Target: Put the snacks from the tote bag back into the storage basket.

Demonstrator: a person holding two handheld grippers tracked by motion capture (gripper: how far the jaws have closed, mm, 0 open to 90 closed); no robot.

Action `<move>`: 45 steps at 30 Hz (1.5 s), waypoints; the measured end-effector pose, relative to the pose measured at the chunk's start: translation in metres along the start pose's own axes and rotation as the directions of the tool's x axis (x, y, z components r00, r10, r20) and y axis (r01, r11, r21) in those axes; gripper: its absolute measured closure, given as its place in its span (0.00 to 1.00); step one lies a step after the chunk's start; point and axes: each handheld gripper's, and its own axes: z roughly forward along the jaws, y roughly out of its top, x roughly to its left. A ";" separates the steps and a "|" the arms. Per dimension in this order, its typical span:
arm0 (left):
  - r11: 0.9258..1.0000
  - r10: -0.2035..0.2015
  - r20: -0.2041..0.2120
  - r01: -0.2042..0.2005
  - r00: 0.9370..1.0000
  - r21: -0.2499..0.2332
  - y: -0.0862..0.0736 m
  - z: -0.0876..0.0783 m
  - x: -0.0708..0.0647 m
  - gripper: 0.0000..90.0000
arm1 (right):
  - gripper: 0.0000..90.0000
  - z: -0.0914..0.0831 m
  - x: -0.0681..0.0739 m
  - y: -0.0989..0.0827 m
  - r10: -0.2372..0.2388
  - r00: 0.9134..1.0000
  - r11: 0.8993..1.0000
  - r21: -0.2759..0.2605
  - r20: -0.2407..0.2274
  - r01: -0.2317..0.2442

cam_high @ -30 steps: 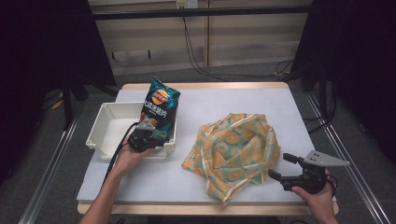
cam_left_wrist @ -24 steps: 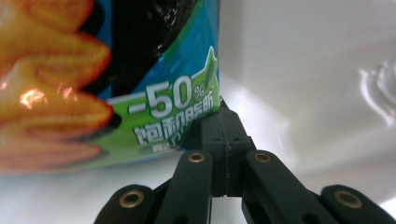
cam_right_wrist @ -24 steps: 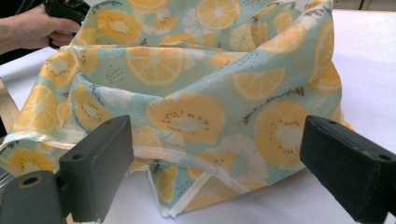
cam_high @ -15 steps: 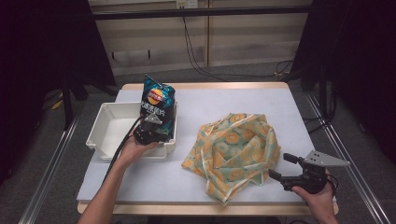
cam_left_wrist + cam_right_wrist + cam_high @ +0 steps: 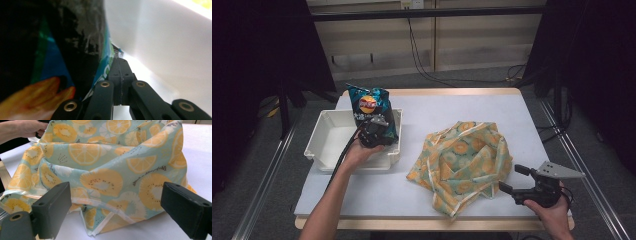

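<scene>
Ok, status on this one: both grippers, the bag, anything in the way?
Left gripper shut on chip bag, over white bin. Right gripper open, idle beside patterned cloth. Nothing blocking.

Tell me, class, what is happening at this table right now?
A person works with a gripper in each hand. The left gripper is shut on a blue chip bag and holds it upright over the white tray's right end. The right gripper rests near the table's front right corner, its jaws open and empty, pointing at the crumpled lemon-print cloth lying beside the tray.
</scene>
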 end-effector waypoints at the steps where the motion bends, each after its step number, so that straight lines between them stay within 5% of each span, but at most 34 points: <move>1: 0.998 -0.053 -0.001 0.053 0.999 -0.039 0.000 0.002 -0.002 1.00 | 0.10 0.000 0.000 0.000 0.000 1.000 1.000 0.000 0.000 0.000; 5: 0.998 -0.050 0.005 0.050 0.999 -0.034 0.001 0.002 0.000 1.00 | 0.10 0.000 -0.001 -0.001 -0.001 1.000 1.000 0.003 -0.003 0.001; 6: 1.000 -0.002 0.003 0.002 1.000 0.000 0.001 -0.001 0.004 1.00 | 0.10 0.000 -0.001 -0.001 0.002 1.000 1.000 0.000 0.000 -0.002; 8: 0.997 -0.063 0.016 0.064 0.998 -0.038 -0.001 0.000 0.001 1.00 | 0.10 -0.001 -0.001 -0.001 0.002 1.000 1.000 -0.001 0.001 -0.002; 19: 0.996 -0.017 0.014 0.018 1.000 -0.083 -0.006 -0.014 -0.010 1.00 | 0.10 0.000 0.000 -0.001 0.002 1.000 1.000 0.001 0.000 -0.002; 26: 0.978 -0.062 0.002 0.061 0.998 -0.201 -0.020 -0.030 -0.011 1.00 | 0.10 -0.001 0.000 -0.001 0.002 1.000 1.000 -0.003 0.005 -0.002; 35: 0.941 -0.084 0.007 0.082 0.996 -0.327 -0.034 -0.053 -0.024 0.94 | 0.10 0.000 0.000 -0.001 -0.001 1.000 1.000 0.002 0.003 0.001; 41: 0.923 -0.105 0.001 0.097 0.995 -0.373 -0.044 -0.065 -0.034 0.74 | 0.10 -0.001 0.001 -0.001 0.000 1.000 1.000 0.000 0.004 0.000; 43: 0.910 -0.120 0.012 0.115 0.993 -0.400 -0.048 -0.069 -0.036 0.70 | 0.10 -0.001 0.001 -0.002 0.000 1.000 1.000 0.001 0.005 0.000; 45: 0.904 -0.133 0.002 0.122 0.991 -0.410 -0.049 -0.073 -0.038 0.54 | 0.10 0.000 0.001 -0.002 0.000 1.000 1.000 0.001 0.005 0.000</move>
